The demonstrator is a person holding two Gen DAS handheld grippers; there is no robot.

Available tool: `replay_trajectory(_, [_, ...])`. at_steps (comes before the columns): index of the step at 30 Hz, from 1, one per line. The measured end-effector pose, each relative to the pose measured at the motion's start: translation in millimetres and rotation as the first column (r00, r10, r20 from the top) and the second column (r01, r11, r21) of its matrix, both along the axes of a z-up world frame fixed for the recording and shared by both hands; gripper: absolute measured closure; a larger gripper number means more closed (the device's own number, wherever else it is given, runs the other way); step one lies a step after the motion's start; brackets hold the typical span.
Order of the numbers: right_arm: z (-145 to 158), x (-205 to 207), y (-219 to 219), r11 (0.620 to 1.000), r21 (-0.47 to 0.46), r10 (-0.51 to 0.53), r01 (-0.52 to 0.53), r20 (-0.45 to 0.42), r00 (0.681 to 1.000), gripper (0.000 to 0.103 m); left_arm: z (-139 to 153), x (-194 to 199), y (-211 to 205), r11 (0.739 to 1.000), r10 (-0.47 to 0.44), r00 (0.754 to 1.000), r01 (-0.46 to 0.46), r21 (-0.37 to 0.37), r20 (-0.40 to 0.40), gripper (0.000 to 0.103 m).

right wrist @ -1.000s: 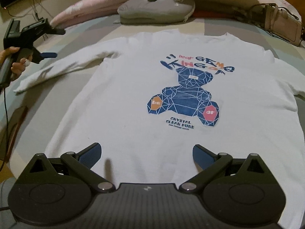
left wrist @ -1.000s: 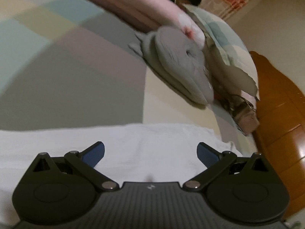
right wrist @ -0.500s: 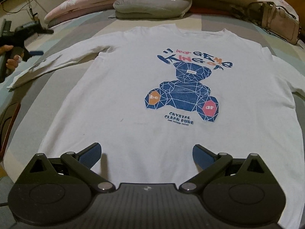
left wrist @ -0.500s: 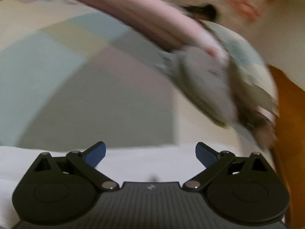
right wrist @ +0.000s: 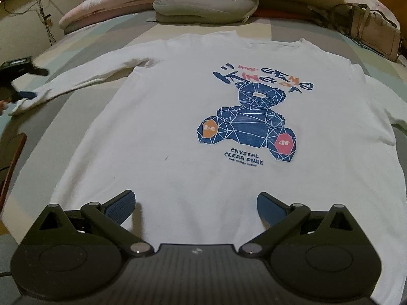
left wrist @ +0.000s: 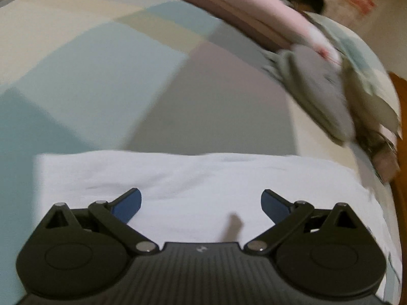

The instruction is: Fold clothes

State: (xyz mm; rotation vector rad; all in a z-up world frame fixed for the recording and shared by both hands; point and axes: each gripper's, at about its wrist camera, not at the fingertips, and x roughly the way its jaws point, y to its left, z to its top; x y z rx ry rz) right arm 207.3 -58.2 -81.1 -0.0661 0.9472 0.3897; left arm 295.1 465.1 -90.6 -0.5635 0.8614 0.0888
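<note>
Left tongs point(left wrist: 201, 203): spread wide, gripping nothing, over the sleeve point(left wrist: 178, 178) near its cuff end; contact cannot be told.
Right tongs point(right wrist: 194, 207): spread wide, empty, above the lower hem of the white shirt point(right wrist: 229, 101).
Shirt: flat and face up on the bed point(left wrist: 101, 63), bear print point(right wrist: 246, 122) showing, sleeves out sideways.
Beyond: grey cushion point(right wrist: 206, 6) past the collar.
</note>
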Motion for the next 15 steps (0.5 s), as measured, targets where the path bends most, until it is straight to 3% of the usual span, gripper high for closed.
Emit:
replay_trajectory(2, [-1.4, -0.3, 3.3, 1.000, -0.020, 0.003, -0.003, 0.003, 1.000, 0.000, 0.3, -12.9, 15.4, 0.999, 0.043, 0.999, -0.043, 0.006, -0.001, 0.003])
replay_trajectory(5, [-3.2, -1.0, 7.1, 0.999, -0.048, 0.008, -0.008, 0.013, 1.000, 0.000, 7.0, -25.8, 14.0, 1.000, 0.024, 0.999, -0.025, 0.017, 0.043, 0.003])
replay_trajectory(9, [-4.8, -2.0, 10.5, 0.997, -0.072, 0.009, -0.007, 0.025, 1.000, 0.000, 10.2, -27.5, -7.4, 0.983, -0.047, 0.998, 0.038, 0.181, 0.044, 0.003])
replay_trajectory(15, [-5.6, -3.2, 10.2, 0.997, -0.076, 0.019, -0.016, 0.034, 0.999, 0.000, -6.2, -23.9, -22.6, 0.908, -0.080, 0.996, 0.093, 0.408, -0.047, 0.003])
